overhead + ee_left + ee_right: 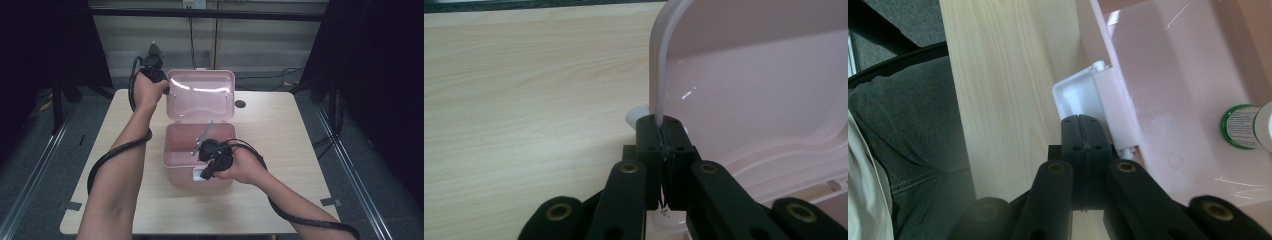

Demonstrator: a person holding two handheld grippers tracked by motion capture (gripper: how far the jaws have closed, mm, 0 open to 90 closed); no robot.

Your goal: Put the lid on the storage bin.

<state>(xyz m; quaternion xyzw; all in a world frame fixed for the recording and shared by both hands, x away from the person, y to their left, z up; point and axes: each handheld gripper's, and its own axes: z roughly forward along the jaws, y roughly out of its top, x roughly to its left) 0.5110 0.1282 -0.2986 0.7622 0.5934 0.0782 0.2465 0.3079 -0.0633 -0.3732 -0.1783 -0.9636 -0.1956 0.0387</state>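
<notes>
A pink plastic box (172,161) stands mid-table with its lid (200,100) raised upright behind it. My left gripper (167,89) is at the lid's upper left corner. In the left gripper view the left gripper (663,127) is shut on the lid's (749,90) thin pale rim. My right gripper (206,173) is at the box's front wall by the white latch (199,175). In the right gripper view the right gripper (1087,126) is shut with nothing seen between the jaws, its tips right below the latch (1075,95). A green-capped bottle (1243,127) lies inside the box (1173,75).
The light wooden table (280,140) has bare room left and right of the box. A small dark round hole (240,104) sits right of the lid. The table's front edge and the person's grey trousers (913,130) are close below the right gripper. Black cables trail from both grippers.
</notes>
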